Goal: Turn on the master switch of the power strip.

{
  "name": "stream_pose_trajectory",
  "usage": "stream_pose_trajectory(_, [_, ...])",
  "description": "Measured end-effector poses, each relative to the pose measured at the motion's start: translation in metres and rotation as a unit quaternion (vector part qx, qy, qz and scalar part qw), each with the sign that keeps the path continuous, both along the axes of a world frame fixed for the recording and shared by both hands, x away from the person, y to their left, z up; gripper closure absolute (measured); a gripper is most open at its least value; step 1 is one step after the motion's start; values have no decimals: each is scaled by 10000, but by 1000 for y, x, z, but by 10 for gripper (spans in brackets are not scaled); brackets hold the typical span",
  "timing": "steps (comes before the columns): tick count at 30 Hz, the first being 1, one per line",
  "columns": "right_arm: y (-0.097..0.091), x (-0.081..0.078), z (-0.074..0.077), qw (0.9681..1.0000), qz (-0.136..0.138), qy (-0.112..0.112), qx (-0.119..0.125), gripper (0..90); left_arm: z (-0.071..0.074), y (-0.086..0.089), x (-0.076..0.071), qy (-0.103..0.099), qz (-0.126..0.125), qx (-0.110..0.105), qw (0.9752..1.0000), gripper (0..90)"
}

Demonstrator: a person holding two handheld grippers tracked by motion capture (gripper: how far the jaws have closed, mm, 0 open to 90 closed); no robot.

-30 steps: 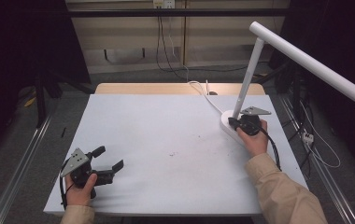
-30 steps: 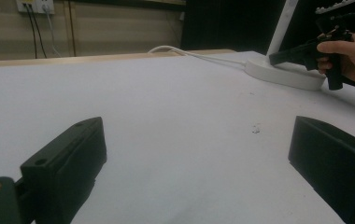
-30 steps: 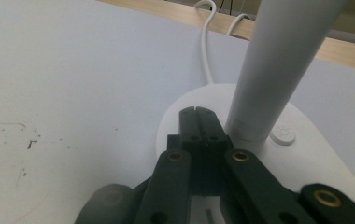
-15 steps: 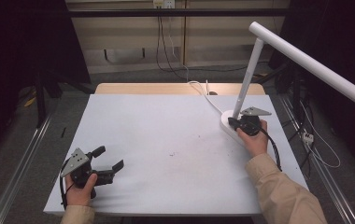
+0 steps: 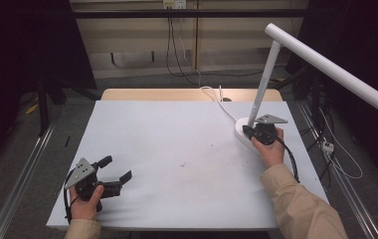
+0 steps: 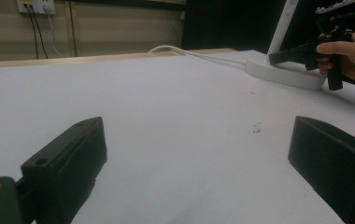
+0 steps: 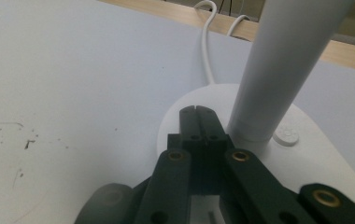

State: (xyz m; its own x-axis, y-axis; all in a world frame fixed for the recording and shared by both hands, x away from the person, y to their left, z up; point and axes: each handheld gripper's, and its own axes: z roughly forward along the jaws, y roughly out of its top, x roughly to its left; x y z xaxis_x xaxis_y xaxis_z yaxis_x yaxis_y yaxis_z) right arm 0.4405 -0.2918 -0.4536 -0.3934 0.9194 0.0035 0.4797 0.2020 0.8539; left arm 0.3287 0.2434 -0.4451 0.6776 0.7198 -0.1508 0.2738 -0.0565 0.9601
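Bench (image 5: 177,129) with white top, seen from above; a strip of bare wood shows along its far edge. Most of the white surface lies open, carrying only a few small dark specks (image 5: 184,163) toward its middle. Lamp base (image 5: 244,133), a white disc, sits near the bench's right edge; from it a white post (image 5: 264,82) rises tilted and joins a long white bar (image 5: 336,72) that reaches out past the right edge. White cable (image 5: 222,103) runs from the lamp base across the wooden strip and off the far edge. Right gripper (image 5: 248,132) rests over the lamp base just beside the post's foot, jaws together with nothing between them; the right gripper view shows its tips (image 7: 197,119) on the disc, near a small round button (image 7: 286,136). Left gripper (image 5: 113,169) lies well apart from the lamp base, near the bench's front left corner, jaws spread wide over bare surface. Metal rails (image 5: 23,169) flank the bench on the floor.
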Motion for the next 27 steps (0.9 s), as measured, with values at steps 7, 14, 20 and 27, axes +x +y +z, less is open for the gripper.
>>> stream_pose_trajectory(7, [3,-1,0,9999,-39,-23,-152,900,1,1,-1,-37,16,4,10000,41])
stream_pose_trajectory(14, [3,-1,0,9999,-81,-11,-104,900,1,1,-1,-28,9,6,10000,41])
stream_pose_trajectory(20, [3,-1,-1,9999,-100,-25,-98,900,1,0,-1,-30,6,23,10000,41])
stream_pose_trajectory(27, [4,-1,-1,9999,-145,-20,-61,900,1,0,-1,-28,11,16,10000,41])
